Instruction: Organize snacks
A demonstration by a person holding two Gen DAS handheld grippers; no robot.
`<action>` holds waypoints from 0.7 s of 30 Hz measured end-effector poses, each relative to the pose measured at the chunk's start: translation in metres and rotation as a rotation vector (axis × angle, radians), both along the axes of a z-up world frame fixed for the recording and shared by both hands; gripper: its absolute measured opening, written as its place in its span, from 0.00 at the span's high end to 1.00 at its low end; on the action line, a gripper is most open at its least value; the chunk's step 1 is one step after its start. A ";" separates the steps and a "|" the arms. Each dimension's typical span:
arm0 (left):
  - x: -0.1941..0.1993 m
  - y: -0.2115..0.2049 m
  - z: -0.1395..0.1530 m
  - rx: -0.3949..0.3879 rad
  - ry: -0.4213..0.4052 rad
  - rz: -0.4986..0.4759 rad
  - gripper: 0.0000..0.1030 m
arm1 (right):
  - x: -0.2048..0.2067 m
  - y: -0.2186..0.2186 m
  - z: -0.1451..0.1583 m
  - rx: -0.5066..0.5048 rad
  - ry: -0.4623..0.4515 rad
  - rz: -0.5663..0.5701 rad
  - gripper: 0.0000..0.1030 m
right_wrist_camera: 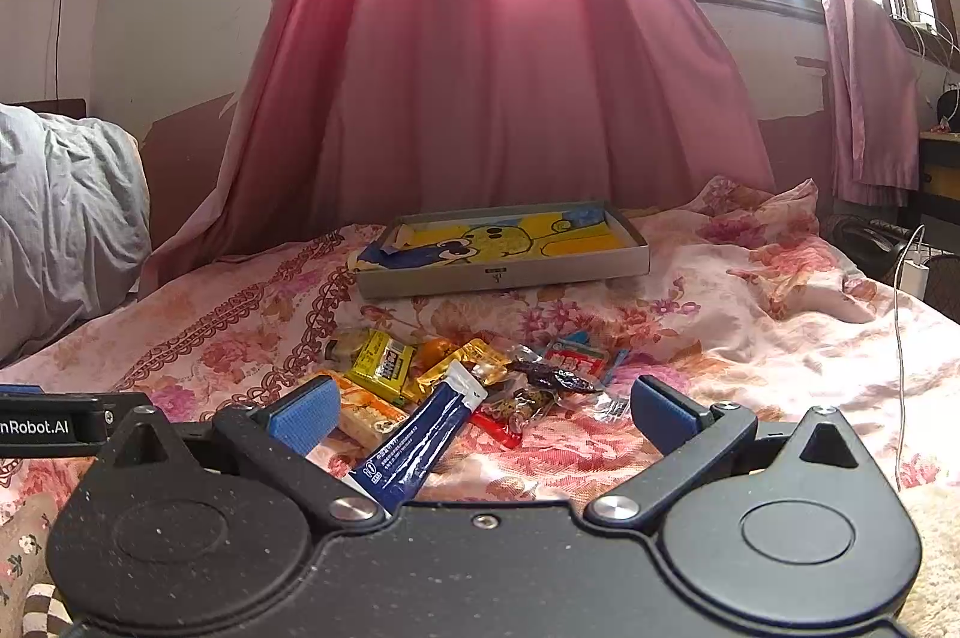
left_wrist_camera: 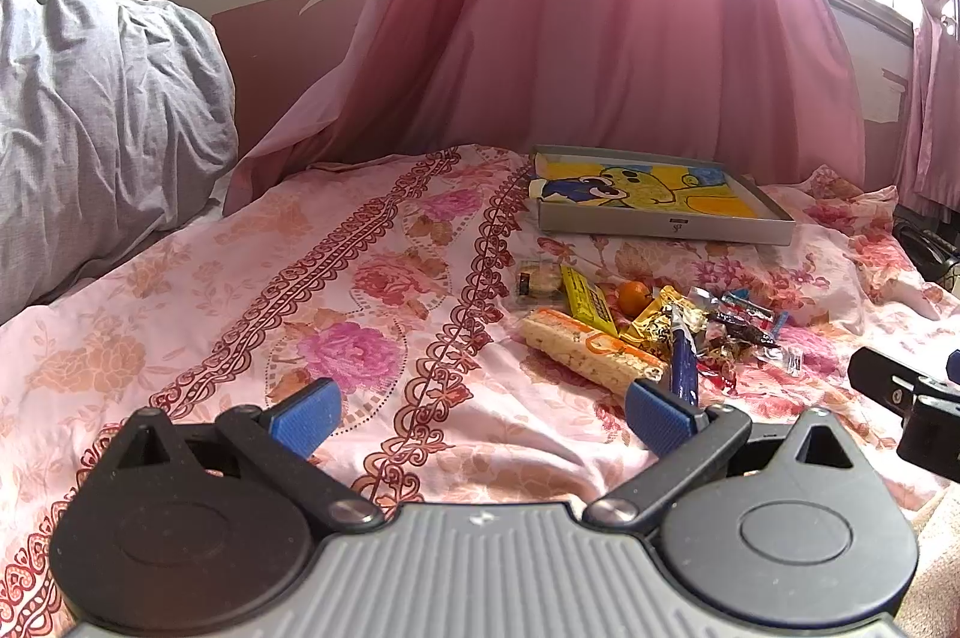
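A heap of wrapped snacks (left_wrist_camera: 654, 326) lies on the floral bedsheet: a long orange-and-white bar (left_wrist_camera: 588, 351), a yellow pack (left_wrist_camera: 587, 300), a small orange fruit (left_wrist_camera: 634, 296), a dark blue sachet (left_wrist_camera: 683, 359). Behind it sits a shallow grey box (left_wrist_camera: 660, 227) lined with a yellow cartoon sheet. My left gripper (left_wrist_camera: 480, 416) is open, low over the sheet, left of the heap. In the right wrist view my right gripper (right_wrist_camera: 480, 413) is open just in front of the heap (right_wrist_camera: 480, 380); the blue sachet (right_wrist_camera: 423, 437) lies between its fingers, untouched. The box (right_wrist_camera: 504, 272) is beyond.
A grey crumpled duvet (left_wrist_camera: 90, 116) is piled at the left. Pink curtains (left_wrist_camera: 570, 38) hang behind the bed under a bright window. The bedsheet (left_wrist_camera: 300, 278) is bare left of the heap. A white cable (right_wrist_camera: 898, 338) runs across the right side of the bed.
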State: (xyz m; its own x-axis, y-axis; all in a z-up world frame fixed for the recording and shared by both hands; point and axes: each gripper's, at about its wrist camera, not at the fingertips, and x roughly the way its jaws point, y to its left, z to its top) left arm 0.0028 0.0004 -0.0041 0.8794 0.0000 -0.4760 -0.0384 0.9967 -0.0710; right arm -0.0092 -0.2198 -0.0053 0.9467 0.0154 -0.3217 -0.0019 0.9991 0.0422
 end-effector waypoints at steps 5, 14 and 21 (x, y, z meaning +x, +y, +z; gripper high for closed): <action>0.000 0.001 0.000 0.000 0.000 -0.001 0.00 | 0.000 0.000 0.001 0.000 0.000 0.001 0.00; 0.000 0.002 0.000 -0.002 0.001 0.001 0.00 | -0.001 -0.001 0.001 0.002 -0.001 0.001 0.00; -0.001 0.004 0.000 -0.003 0.000 0.000 0.00 | -0.001 -0.001 0.000 0.003 0.000 0.000 0.00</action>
